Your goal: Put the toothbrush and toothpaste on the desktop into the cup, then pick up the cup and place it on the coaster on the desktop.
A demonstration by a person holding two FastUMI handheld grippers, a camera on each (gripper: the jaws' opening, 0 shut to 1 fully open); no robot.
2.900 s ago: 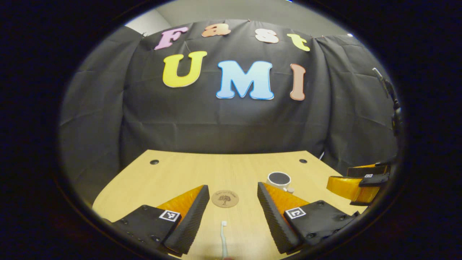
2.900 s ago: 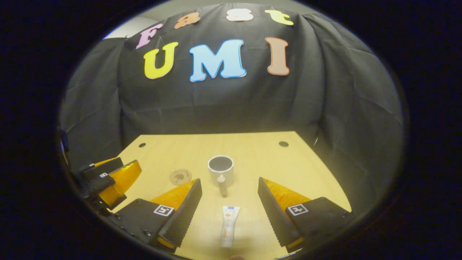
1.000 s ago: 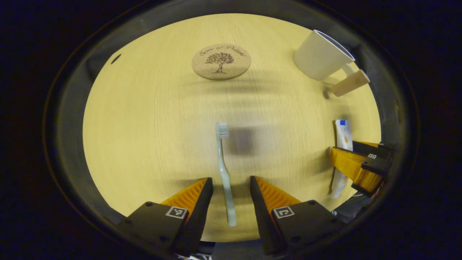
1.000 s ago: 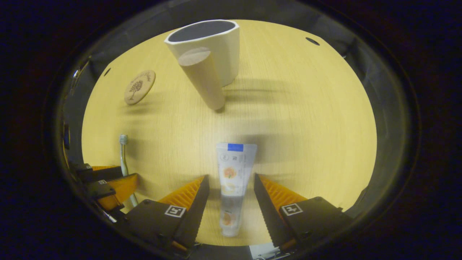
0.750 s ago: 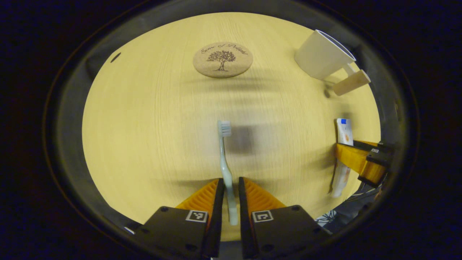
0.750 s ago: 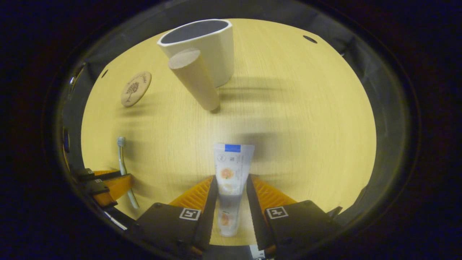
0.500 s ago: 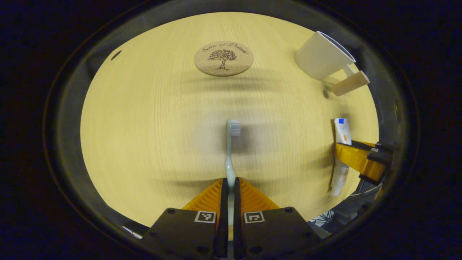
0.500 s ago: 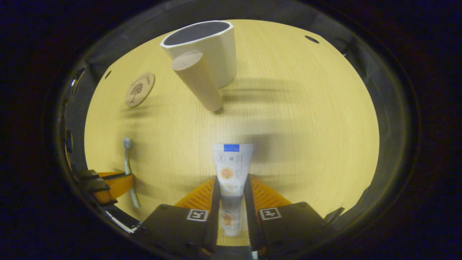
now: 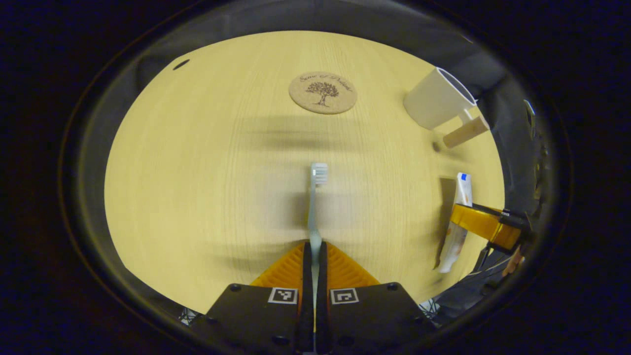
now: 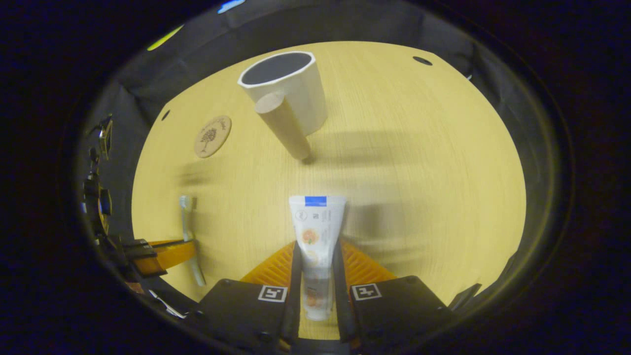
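Observation:
A pale toothbrush [image 9: 315, 197] points its bristles away from me, its handle clamped in my left gripper [image 9: 314, 249], which is shut on it above the wooden desktop [image 9: 197, 172]. My right gripper [image 10: 315, 256] is shut on a white toothpaste tube [image 10: 315, 227] with a blue band at its far end. The white cup [image 10: 291, 88] with a wooden handle [image 10: 283, 125] stands farther off, and shows at upper right in the left gripper view as the cup [image 9: 436, 103]. The round cork coaster [image 9: 323, 92] lies ahead of the toothbrush; the coaster [image 10: 213, 136] sits left of the cup.
The other gripper holding the toothpaste [image 9: 456, 231] shows at the right edge of the left gripper view. The toothbrush [image 10: 190, 231] and its gripper sit at lower left in the right gripper view. Small dark holes [image 10: 422, 60] mark the desktop's far corners.
Both grippers dropped to the desktop and closed: the left on the toothbrush, the right on the toothpaste. In the last half second both have lifted a little with them.

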